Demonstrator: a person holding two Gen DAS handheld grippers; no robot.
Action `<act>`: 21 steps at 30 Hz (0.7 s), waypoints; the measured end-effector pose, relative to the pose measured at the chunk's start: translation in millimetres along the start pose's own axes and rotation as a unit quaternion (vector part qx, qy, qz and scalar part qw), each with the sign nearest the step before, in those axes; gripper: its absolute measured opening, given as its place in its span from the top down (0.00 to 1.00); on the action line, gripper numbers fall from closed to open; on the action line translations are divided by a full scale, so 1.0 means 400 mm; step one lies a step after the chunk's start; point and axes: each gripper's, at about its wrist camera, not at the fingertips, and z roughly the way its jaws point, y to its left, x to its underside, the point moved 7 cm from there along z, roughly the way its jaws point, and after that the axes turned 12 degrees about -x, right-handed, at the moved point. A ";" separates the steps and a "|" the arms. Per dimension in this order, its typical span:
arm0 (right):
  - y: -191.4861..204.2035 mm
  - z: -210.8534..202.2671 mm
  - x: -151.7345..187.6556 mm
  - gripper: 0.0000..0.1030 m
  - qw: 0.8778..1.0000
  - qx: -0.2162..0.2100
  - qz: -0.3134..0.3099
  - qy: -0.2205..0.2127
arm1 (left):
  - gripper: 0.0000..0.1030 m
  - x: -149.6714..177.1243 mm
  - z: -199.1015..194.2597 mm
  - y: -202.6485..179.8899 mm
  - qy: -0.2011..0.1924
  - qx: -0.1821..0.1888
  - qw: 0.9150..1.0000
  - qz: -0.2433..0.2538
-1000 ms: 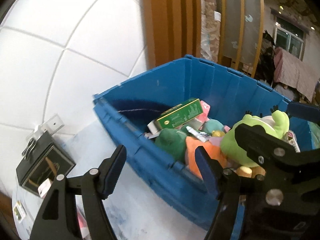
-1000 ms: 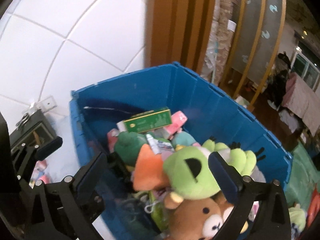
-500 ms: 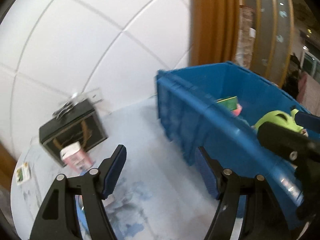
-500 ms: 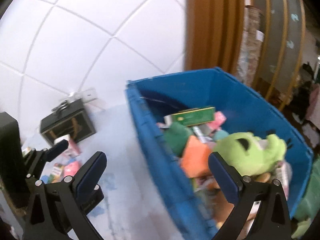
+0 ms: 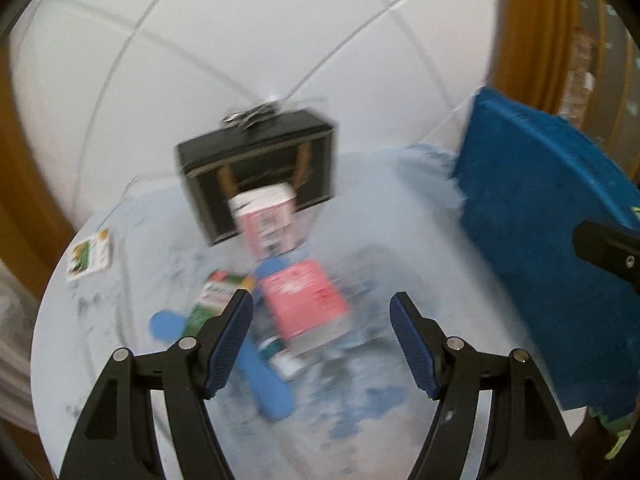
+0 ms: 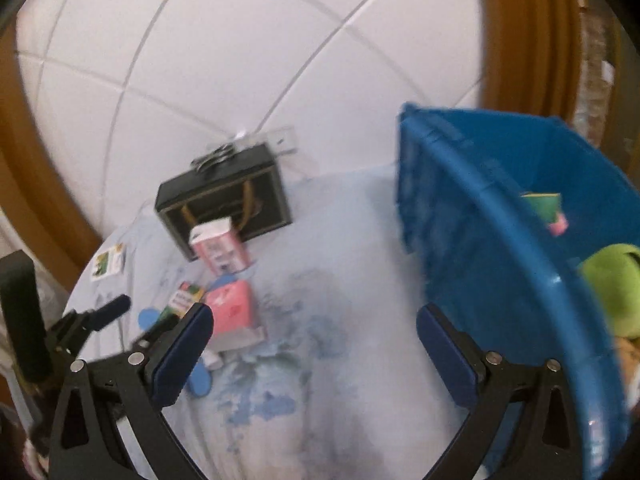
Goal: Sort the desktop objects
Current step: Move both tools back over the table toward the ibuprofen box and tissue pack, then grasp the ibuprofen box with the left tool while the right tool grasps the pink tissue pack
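Everything I see is motion-blurred; labels unreadable. The pale, blue-smeared counter (image 5: 400, 208) meets a white tiled wall (image 5: 240, 40). My left tongs (image 5: 320, 338) gape empty, the flat pink box (image 5: 304, 300) at their twelve o'clock. My right tongs (image 6: 312, 354) gape empty too, the blue bin (image 6: 500, 240) at two o'clock.

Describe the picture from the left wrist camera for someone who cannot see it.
Open, empty black tongs with blue pads point down at a pale round table, blurred by motion. On it lie a flat pink box, an upright pink carton before a black box, and small packets. A blue bin stands right.
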 end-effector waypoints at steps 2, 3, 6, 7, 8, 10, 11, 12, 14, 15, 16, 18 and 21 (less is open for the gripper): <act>0.021 0.055 0.020 0.00 1.000 -0.013 0.001 0.012 | 0.32 0.026 0.031 0.050 0.014 -0.013 1.000 -0.006; 0.028 0.074 0.028 0.00 1.000 -0.018 0.002 0.019 | 0.32 0.042 0.053 0.082 0.023 -0.017 1.000 -0.012; 0.051 0.158 0.056 0.00 0.999 -0.024 0.001 0.048 | 0.32 0.087 0.111 0.160 0.044 -0.033 0.998 -0.024; 0.058 0.184 0.065 0.00 0.998 -0.025 0.000 0.057 | 0.32 0.104 0.132 0.187 0.051 -0.039 0.998 -0.028; 0.065 0.205 0.073 0.00 0.998 -0.025 -0.002 0.064 | 0.32 0.117 0.147 0.205 0.058 -0.041 0.997 -0.031; 0.078 0.251 0.090 0.00 0.996 -0.029 -0.007 0.081 | 0.32 0.141 0.188 0.235 0.074 -0.039 0.996 -0.038; 0.082 0.274 0.098 0.00 0.996 -0.028 -0.007 0.090 | 0.32 0.150 0.208 0.247 0.081 -0.040 0.995 -0.040; 0.087 0.300 0.107 0.00 0.995 -0.027 -0.006 0.099 | 0.32 0.160 0.232 0.261 0.088 -0.040 0.994 -0.041; 0.096 0.344 0.119 0.00 0.993 -0.025 -0.007 0.115 | 0.32 0.172 0.264 0.275 0.099 -0.038 0.993 -0.041; 0.102 0.367 0.123 0.00 0.992 -0.023 -0.008 0.123 | 0.32 0.175 0.284 0.279 0.105 -0.035 0.993 -0.040; 0.108 0.385 0.126 0.00 0.991 -0.022 -0.010 0.129 | 0.32 0.178 0.304 0.281 0.111 -0.031 0.993 -0.039; 0.120 0.430 0.129 0.00 0.990 -0.019 -0.013 0.142 | 0.32 0.181 0.342 0.282 0.120 -0.024 0.992 -0.038; 0.137 0.495 0.136 0.00 0.986 -0.016 -0.019 0.163 | 0.32 0.174 0.408 0.276 0.134 -0.006 0.990 -0.036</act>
